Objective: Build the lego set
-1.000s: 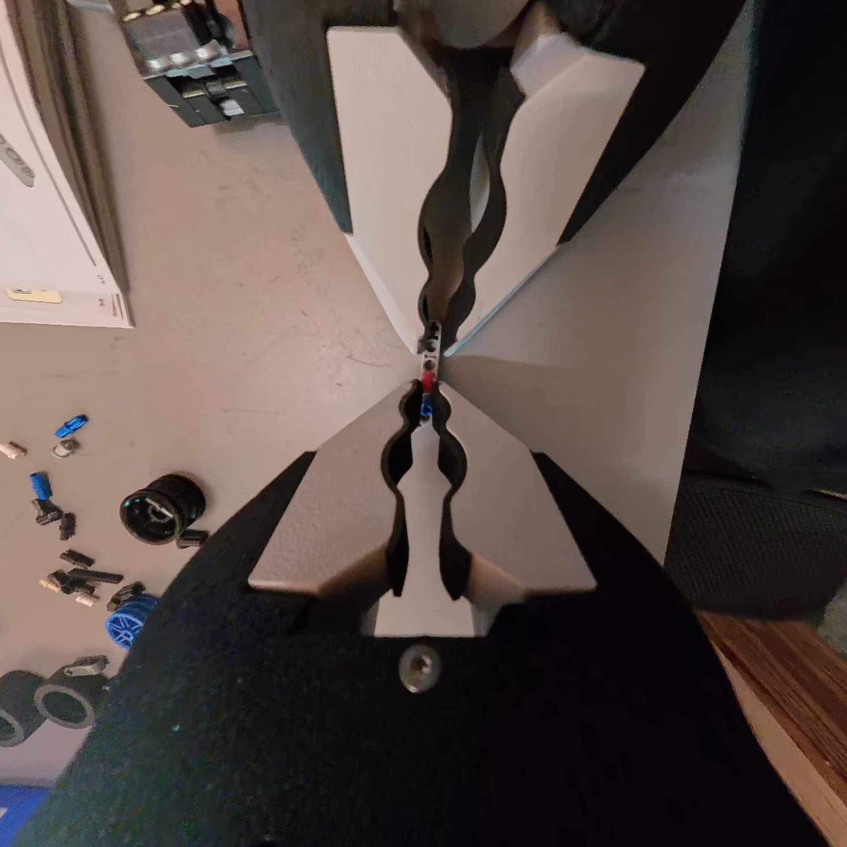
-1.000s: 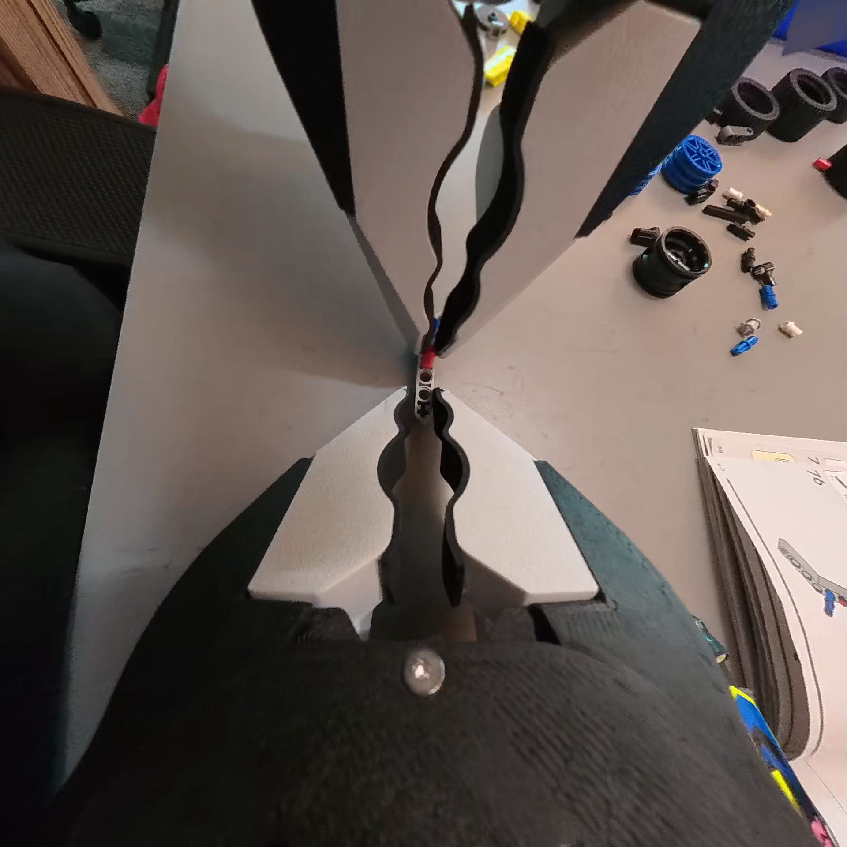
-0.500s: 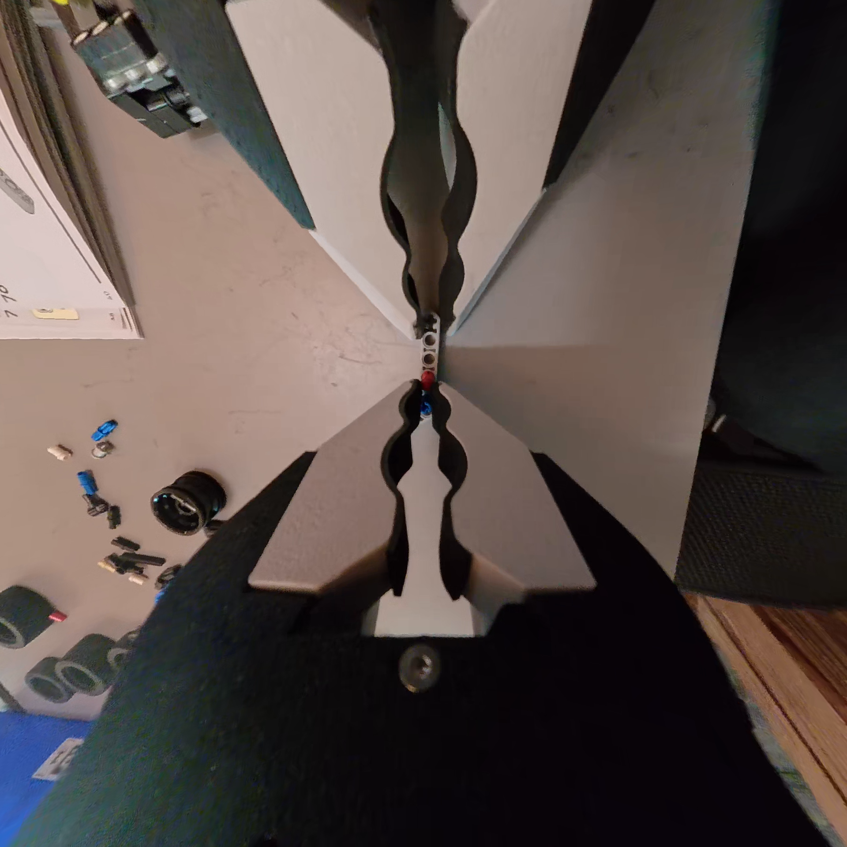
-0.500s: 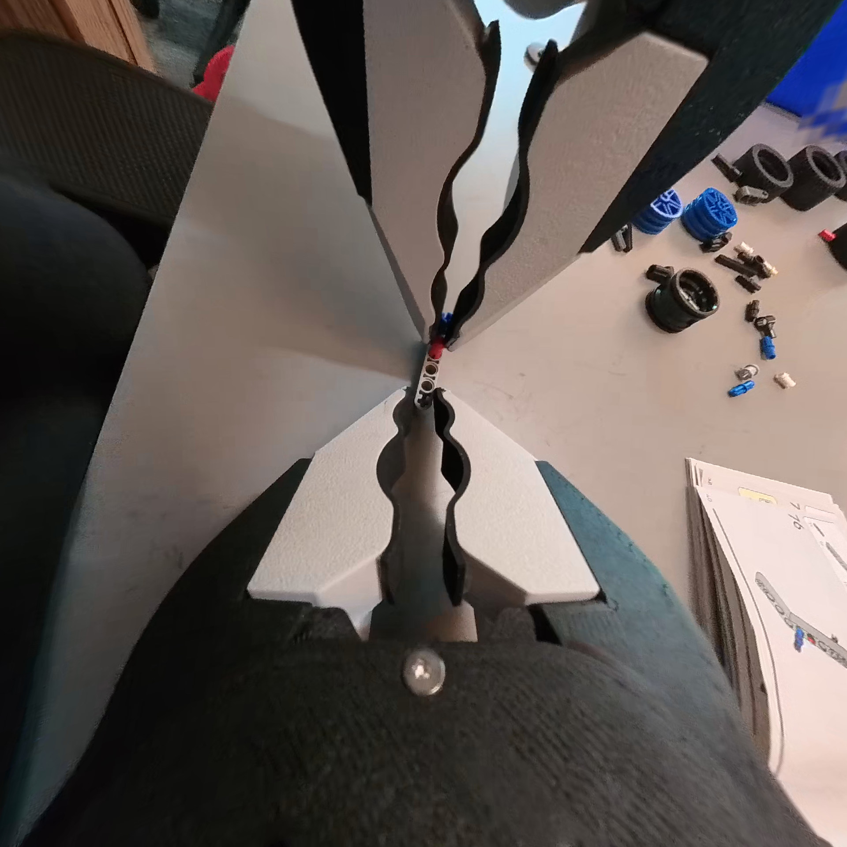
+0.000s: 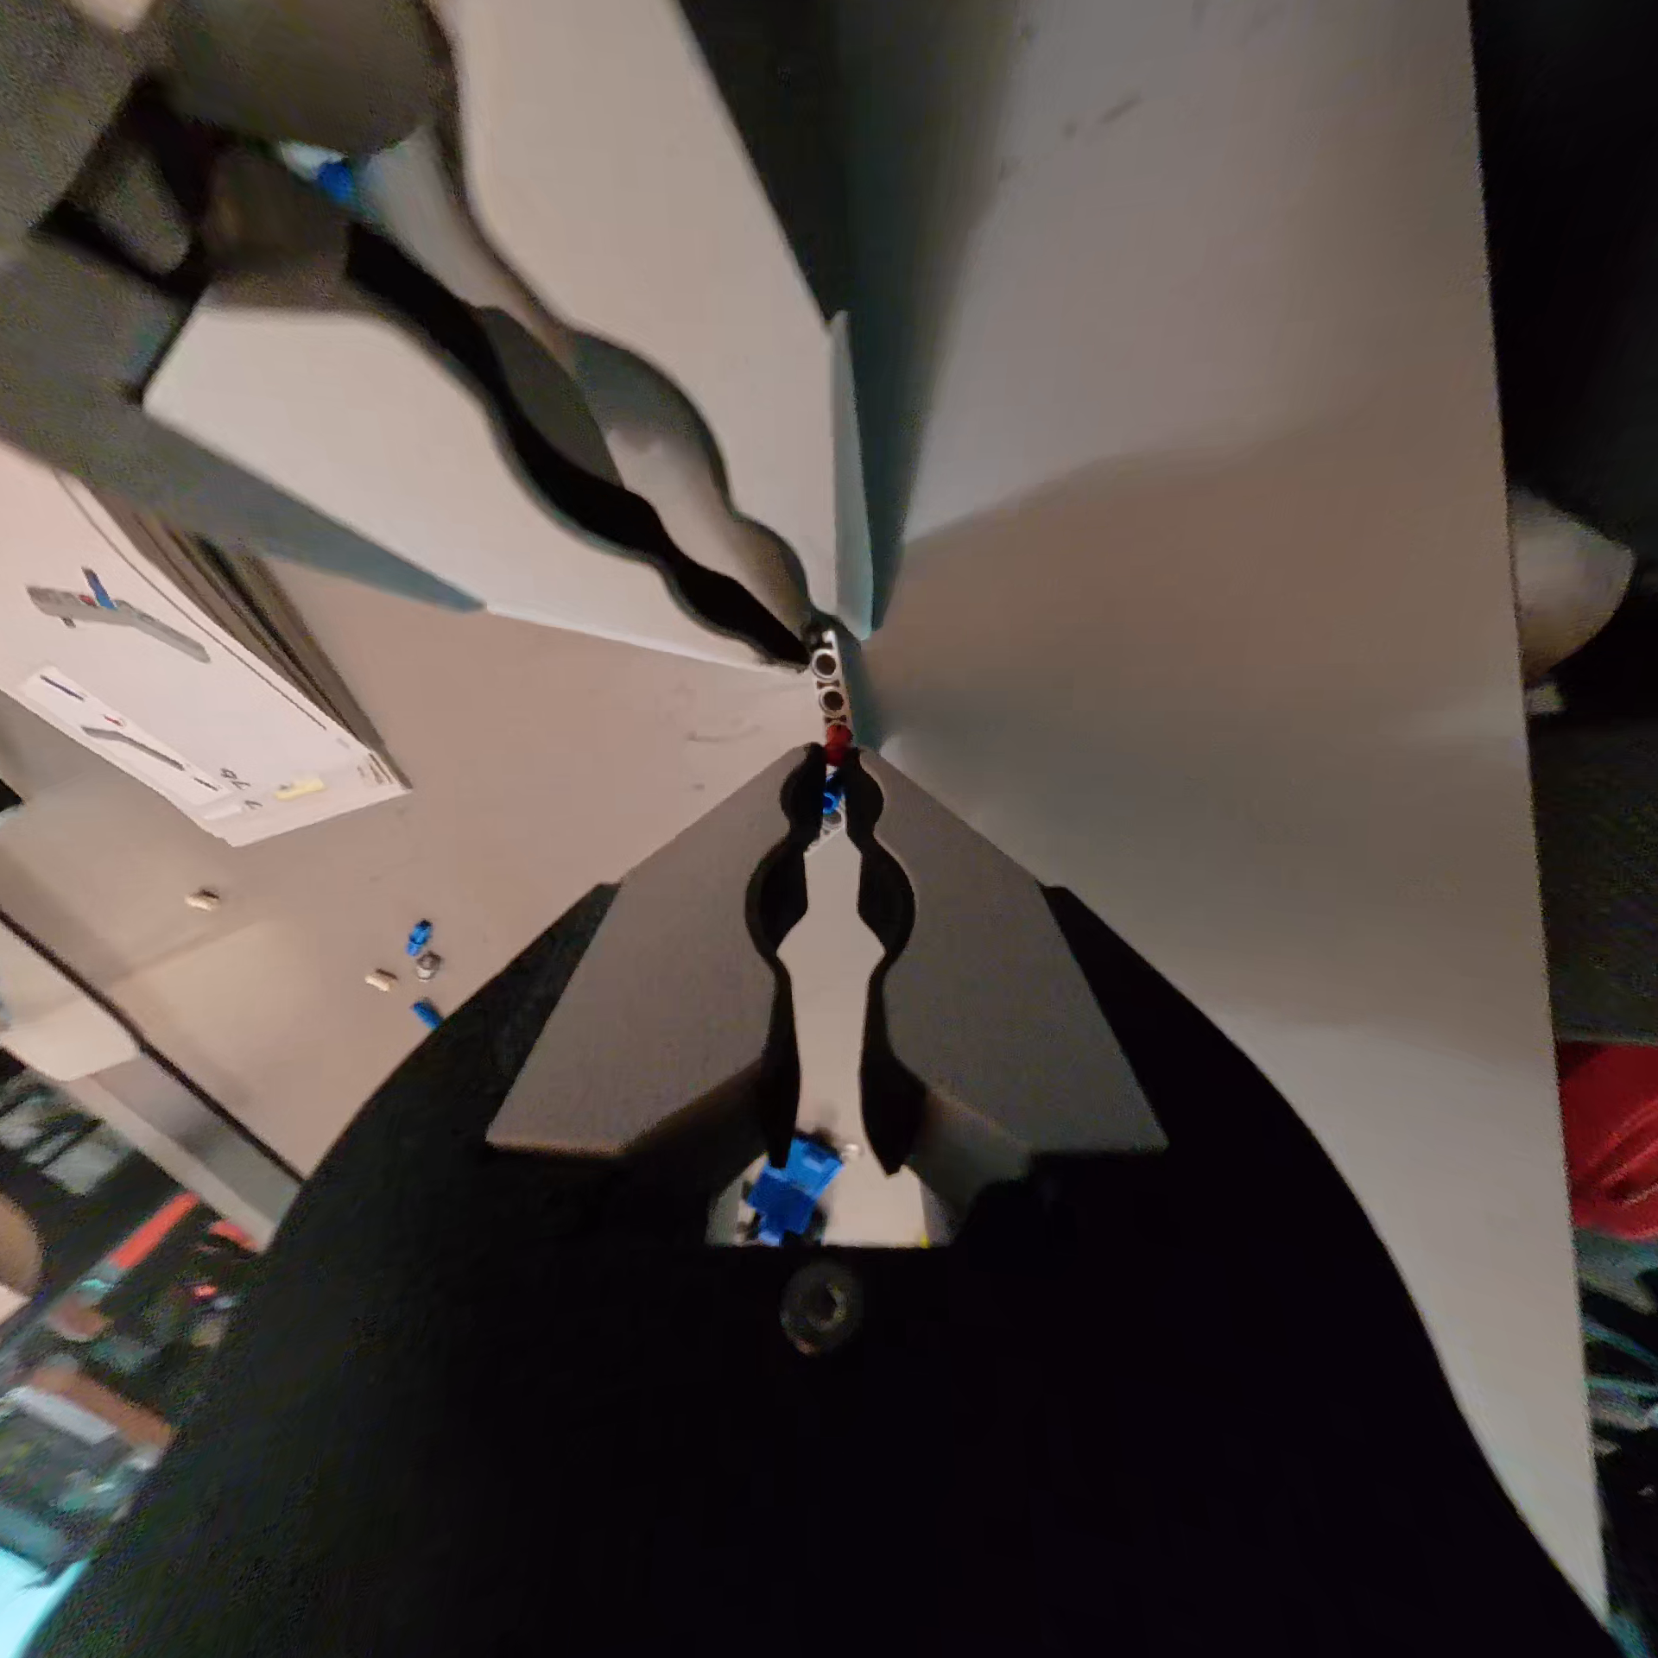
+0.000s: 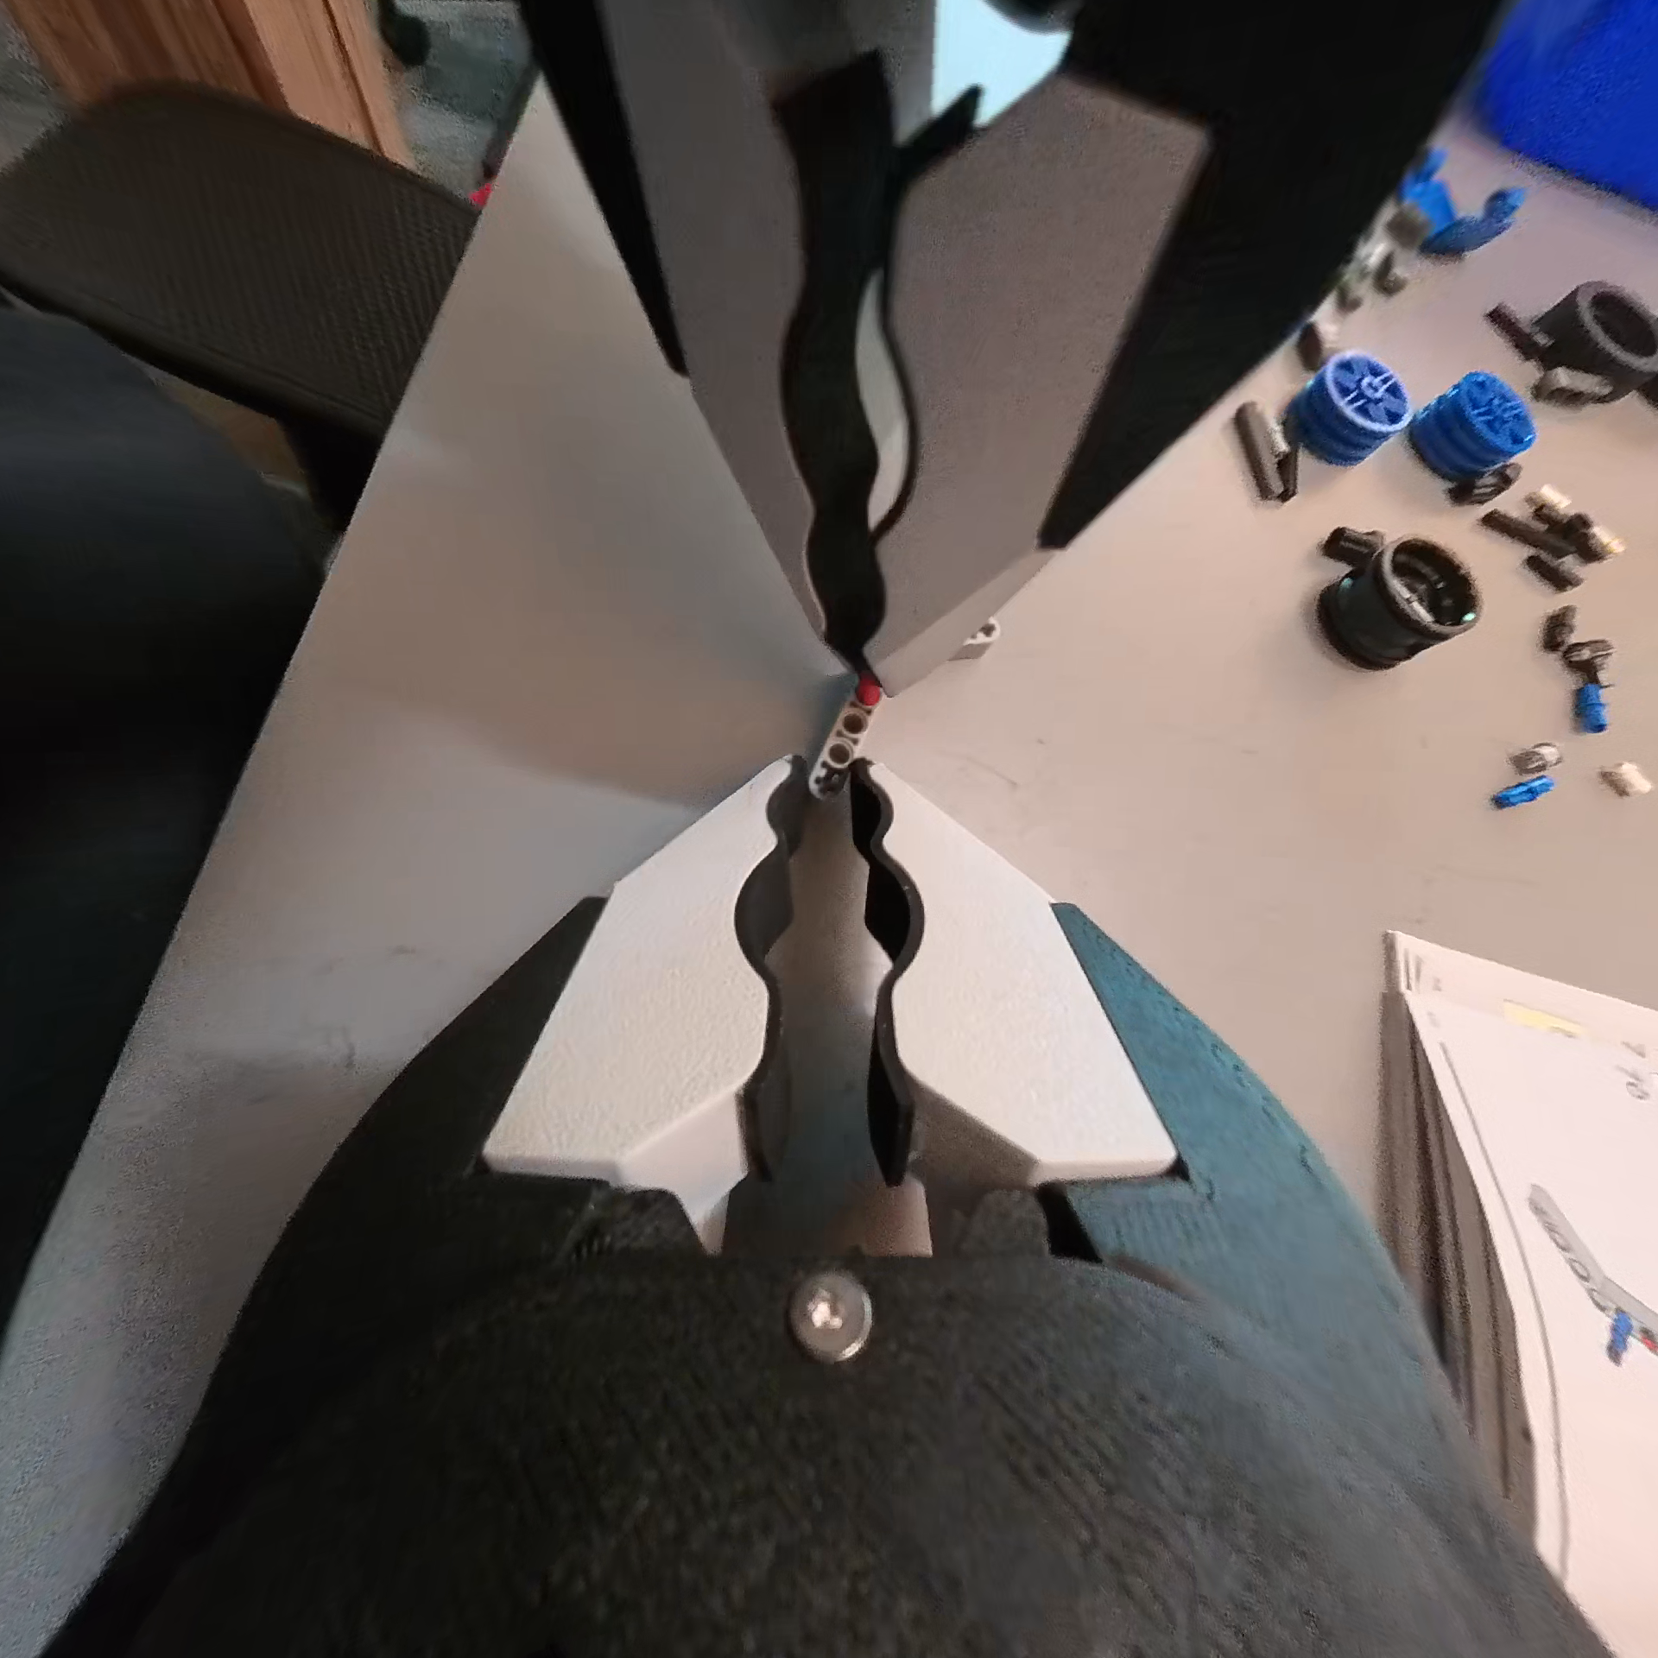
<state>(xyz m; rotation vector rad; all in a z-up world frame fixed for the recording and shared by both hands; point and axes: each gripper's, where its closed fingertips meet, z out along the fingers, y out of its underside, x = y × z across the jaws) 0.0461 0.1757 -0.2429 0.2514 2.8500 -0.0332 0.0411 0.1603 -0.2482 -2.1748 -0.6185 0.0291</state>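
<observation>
- My left gripper has its black wavy pads nearly together, pinching one end of a small light-grey plastic beam with round holes. A red pin sits in the beam at the fingertips, and a blue pin lies between the pads just behind it.
- My right gripper clamps the opposite end of the same beam, the end with a cross-shaped hole. Its pads stand slightly apart, the beam's width between them.
- The two grippers meet tip to tip, and the beam spans them above the grey tabletop, clear of it as far as I can judge.
- From the right wrist view, the left gripper comes in from 12 o'clock; loose parts lie on the table at 2 to 3 o'clock: two blue ribbed wheel hubs, a black rim, and small black and blue pins.
- A white printed instruction booklet lies at 4 o'clock.
- To do this well, I would keep both wrists on the beam's long axis. Any twist between them could lever the short beam out of one pinch.
- I would hold steady pressure on the beam. I cannot tell whether the blue pin is fully seated.
</observation>
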